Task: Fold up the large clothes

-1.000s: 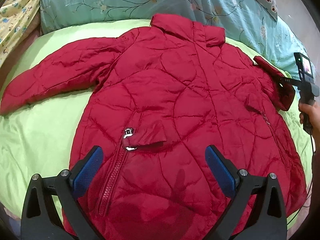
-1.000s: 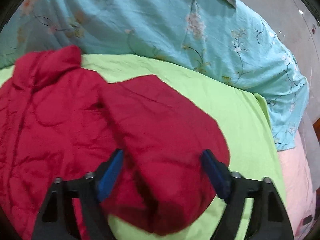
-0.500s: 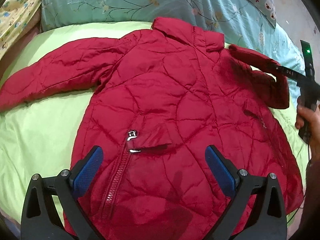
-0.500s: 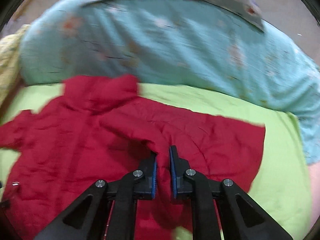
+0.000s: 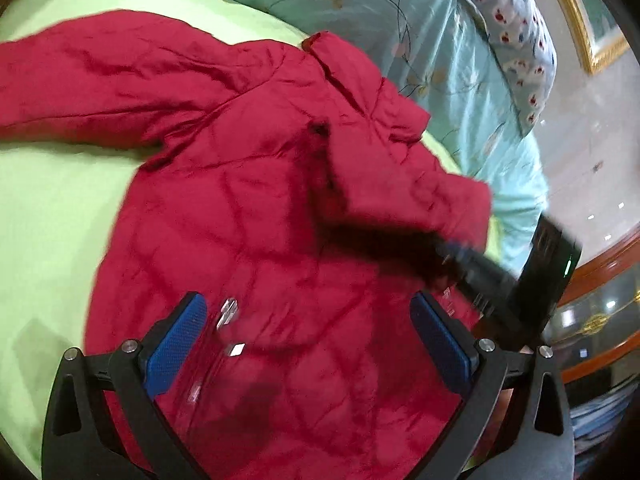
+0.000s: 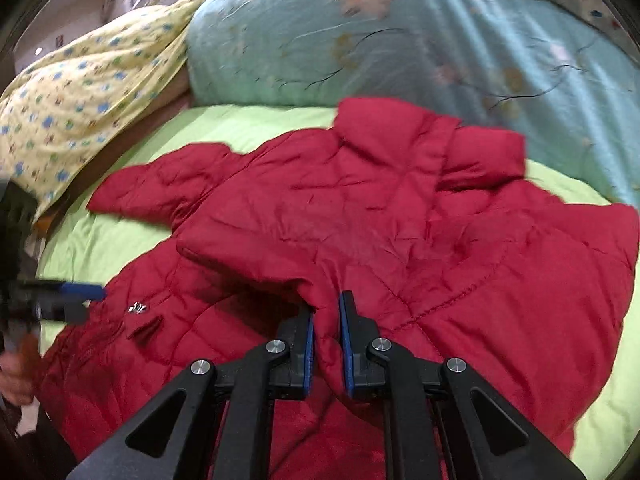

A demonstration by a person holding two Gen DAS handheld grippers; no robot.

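A red quilted jacket (image 5: 248, 208) lies face up on a green sheet (image 5: 52, 208), collar toward the pillows. My right gripper (image 6: 326, 320) is shut on the jacket's right sleeve (image 6: 280, 248) and holds it folded across the chest; it shows blurred in the left wrist view (image 5: 460, 256). My left gripper (image 5: 308, 332) is open and empty, hovering over the lower front near the zipper pull (image 5: 227, 312). The left gripper also shows in the right wrist view (image 6: 80, 292). The other sleeve (image 5: 100, 80) lies spread out to the left.
A light blue floral quilt (image 6: 400, 48) lies along the head of the bed. A yellow patterned pillow (image 6: 80, 92) sits at the far left. A spotted pillow (image 5: 516, 36) lies at the right. Wooden furniture (image 5: 600, 280) stands beyond the bed's right side.
My right gripper, shut on the right sleeve, has carried it leftward across the jacket's chest. My left gripper has swung rightward over the jacket, still open.
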